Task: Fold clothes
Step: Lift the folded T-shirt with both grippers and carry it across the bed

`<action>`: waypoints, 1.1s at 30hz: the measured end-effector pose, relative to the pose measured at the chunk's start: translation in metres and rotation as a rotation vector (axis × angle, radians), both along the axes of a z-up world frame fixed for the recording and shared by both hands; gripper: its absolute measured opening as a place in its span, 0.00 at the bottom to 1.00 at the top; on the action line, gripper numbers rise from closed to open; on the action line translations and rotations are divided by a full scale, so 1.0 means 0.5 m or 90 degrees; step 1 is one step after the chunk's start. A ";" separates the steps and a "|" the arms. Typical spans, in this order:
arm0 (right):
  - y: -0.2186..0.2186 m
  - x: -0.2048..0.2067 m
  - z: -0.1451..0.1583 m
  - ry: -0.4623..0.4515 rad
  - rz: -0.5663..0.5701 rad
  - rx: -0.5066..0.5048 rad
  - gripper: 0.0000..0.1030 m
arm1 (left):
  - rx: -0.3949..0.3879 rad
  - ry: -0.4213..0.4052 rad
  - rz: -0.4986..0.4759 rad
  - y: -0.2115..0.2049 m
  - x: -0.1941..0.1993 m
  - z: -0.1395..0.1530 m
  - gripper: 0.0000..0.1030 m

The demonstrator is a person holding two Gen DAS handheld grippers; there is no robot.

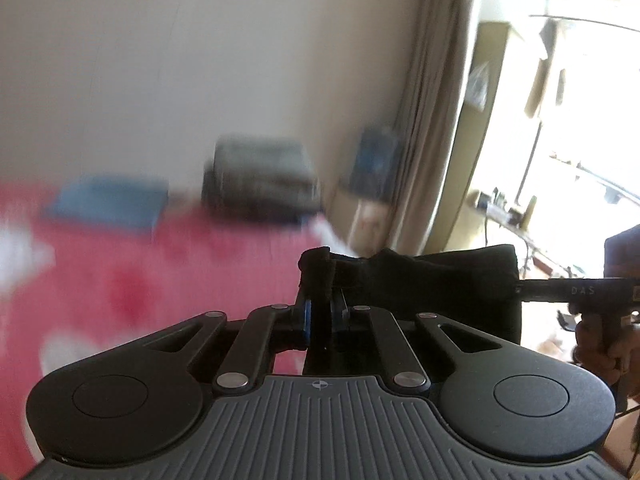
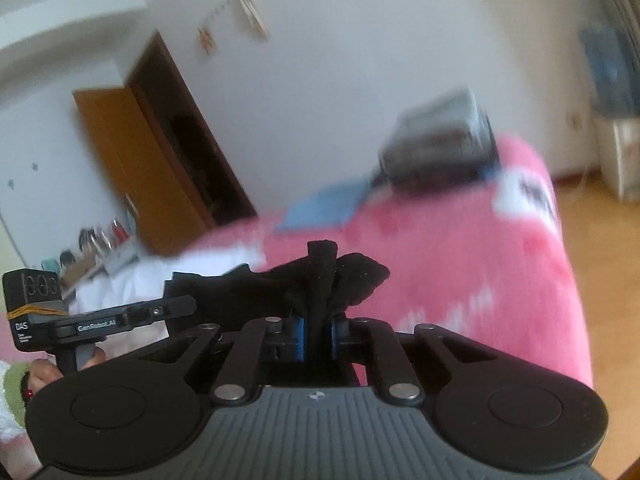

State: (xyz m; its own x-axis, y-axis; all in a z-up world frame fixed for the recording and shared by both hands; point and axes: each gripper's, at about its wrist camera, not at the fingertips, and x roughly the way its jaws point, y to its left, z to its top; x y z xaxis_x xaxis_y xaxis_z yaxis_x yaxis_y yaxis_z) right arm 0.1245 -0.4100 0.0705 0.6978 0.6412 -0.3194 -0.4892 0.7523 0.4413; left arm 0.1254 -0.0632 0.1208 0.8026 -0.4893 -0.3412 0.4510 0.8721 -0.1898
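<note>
Both grippers are clamped on the same black garment (image 1: 440, 280) and hold it up in the air above the pink bedspread (image 1: 140, 280) — it isn't lying on the bed at all. The left gripper (image 1: 320, 312) pinches a bunched bit of cloth between its blue pads; from there the fabric runs off to its right, toward the right gripper (image 2: 318, 332), which grips another bunched fold the same way, with cloth trailing off to its left.

So the garment's long axis runs gripper to gripper, roughly level, spanning the gap betw. the two hands. How much hangs below that line is hidden behind the gripper bodies. Neither hand is nearer the cloth; each has one end.

Farther back on the bed, blurred, sit a blue folded item (image 1: 108, 202) and a dark stack (image 1: 260, 176), close together near the wall.

Whether the garment is being spread out for folding or carried part-folded toward that stack, can't tell — the bunching at both grips fits either. Either way, what matters is keeping the two ends level & the span taut.
</note>
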 end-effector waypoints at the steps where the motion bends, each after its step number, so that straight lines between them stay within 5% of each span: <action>1: 0.003 0.020 0.033 -0.019 -0.006 0.000 0.12 | 0.003 -0.022 0.004 -0.002 0.014 0.035 0.06; 9: 0.049 0.188 0.383 -0.180 -0.041 -0.024 0.12 | -0.006 -0.145 0.076 0.003 0.097 0.353 0.06; 16: 0.165 0.313 0.607 -0.195 -0.067 -0.043 0.12 | -0.047 -0.150 0.119 0.054 0.176 0.540 0.06; 25: 0.344 0.456 0.709 -0.172 -0.104 -0.086 0.12 | -0.124 -0.140 0.110 0.174 0.301 0.535 0.06; 33: 0.507 0.687 0.639 -0.127 -0.034 -0.101 0.12 | -0.133 -0.067 0.219 0.235 0.450 0.455 0.06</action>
